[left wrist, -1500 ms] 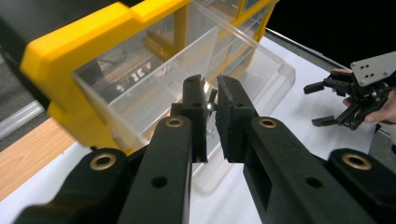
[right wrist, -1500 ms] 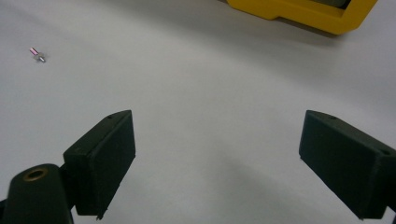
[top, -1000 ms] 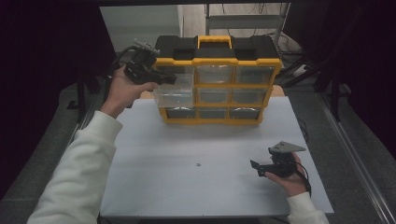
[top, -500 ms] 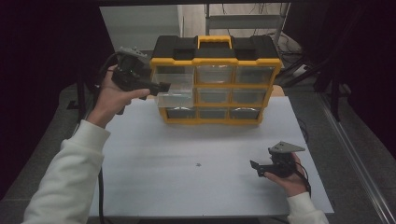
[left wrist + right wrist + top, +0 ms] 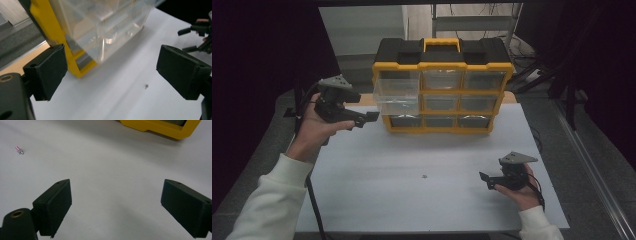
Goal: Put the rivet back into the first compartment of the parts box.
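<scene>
Black-padded left gripper (image 5: 371, 117) apart, just left of the pulled-out clear drawer (image 5: 397, 95).
Its jaws have just been opening, nothing between them; the drawer juts from the yellow organizer (image 5: 443, 90). Right gripper (image 5: 486, 180) spread too, low over the white table (image 5: 412, 155), a small screw (image 5: 424, 176) lying between both.

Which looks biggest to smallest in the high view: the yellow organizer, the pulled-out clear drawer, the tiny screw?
1. yellow organizer
2. clear drawer, pulled out at the organizer's upper left
3. tiny screw on the white table, hardly more than a speck
</scene>
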Tool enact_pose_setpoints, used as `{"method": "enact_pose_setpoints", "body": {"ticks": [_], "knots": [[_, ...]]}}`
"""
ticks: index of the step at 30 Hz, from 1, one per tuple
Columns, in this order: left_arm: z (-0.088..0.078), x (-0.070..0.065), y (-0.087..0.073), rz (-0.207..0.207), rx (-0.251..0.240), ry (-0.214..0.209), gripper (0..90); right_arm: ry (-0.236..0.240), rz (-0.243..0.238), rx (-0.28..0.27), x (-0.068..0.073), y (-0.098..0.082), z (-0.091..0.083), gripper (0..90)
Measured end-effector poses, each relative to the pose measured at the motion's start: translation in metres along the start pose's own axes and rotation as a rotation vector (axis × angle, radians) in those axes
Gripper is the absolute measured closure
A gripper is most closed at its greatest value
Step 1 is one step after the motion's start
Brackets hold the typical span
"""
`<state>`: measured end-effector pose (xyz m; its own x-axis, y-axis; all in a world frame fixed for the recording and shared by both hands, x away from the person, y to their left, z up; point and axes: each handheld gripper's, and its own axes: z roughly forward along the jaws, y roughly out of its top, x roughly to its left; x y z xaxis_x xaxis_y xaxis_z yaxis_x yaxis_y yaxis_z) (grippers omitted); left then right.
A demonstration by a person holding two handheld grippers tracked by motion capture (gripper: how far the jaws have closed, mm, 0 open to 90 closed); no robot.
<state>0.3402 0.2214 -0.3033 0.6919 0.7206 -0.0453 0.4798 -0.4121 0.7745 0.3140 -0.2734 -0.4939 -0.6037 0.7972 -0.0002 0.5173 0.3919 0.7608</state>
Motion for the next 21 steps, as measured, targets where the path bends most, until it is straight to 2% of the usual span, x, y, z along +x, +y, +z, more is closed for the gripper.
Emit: {"method": "enact_pose_setpoints", "body": {"ticks": [7, 14, 21], "knots": [[0.012, 0.000, -0.029, -0.028, 0.018, -0.031, 10.7, -0.001, 0.001, 0.000, 0.000, 0.000, 0.000, 10.0], [0.040, -0.005, -0.062, -0.079, 0.068, -0.058, 11.9, -0.003, -0.003, 0.003, 0.001, 0.000, 0.001, 10.0], [0.069, -0.014, -0.083, -0.080, 0.127, -0.077, 12.5, -0.006, -0.007, 0.007, 0.001, 0.000, 0.002, 10.0]]}}
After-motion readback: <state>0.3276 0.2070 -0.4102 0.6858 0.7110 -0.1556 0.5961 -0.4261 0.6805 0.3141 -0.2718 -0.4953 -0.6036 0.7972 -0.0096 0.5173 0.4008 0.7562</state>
